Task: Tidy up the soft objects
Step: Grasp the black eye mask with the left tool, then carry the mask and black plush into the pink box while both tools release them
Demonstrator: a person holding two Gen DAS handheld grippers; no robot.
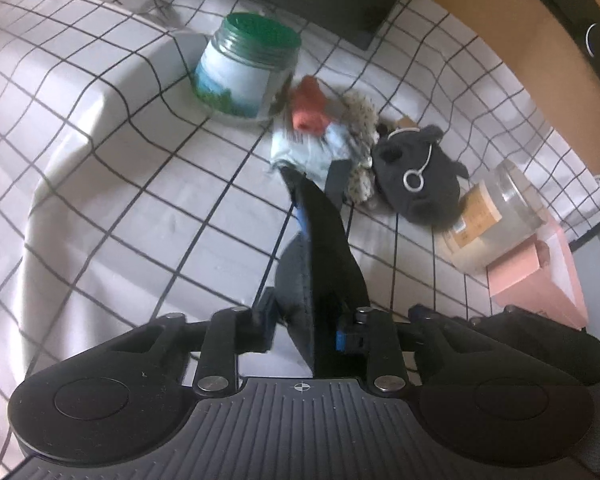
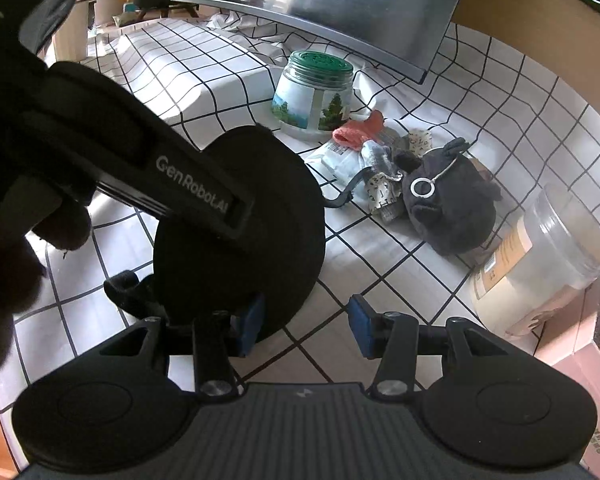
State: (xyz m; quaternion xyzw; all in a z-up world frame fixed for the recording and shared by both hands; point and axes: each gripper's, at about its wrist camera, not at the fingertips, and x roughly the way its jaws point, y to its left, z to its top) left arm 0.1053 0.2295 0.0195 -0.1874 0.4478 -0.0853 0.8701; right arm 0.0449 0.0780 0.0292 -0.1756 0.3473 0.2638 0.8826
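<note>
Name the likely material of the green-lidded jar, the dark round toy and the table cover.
Green-lidded jar: probably clear glass or hard plastic, glossy, under a paper-like printed label.
Dark round toy: soft grey plush, matte and fuzzy at the edges, with a metal-looking ring.
Table cover: thin woven cloth, since it wrinkles and drapes.

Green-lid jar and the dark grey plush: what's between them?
A small heap of soft items: orange cloth, pale blue packet and patterned fabric, between the green-lid jar and the dark grey plush. Clearest in the right wrist view.
</note>
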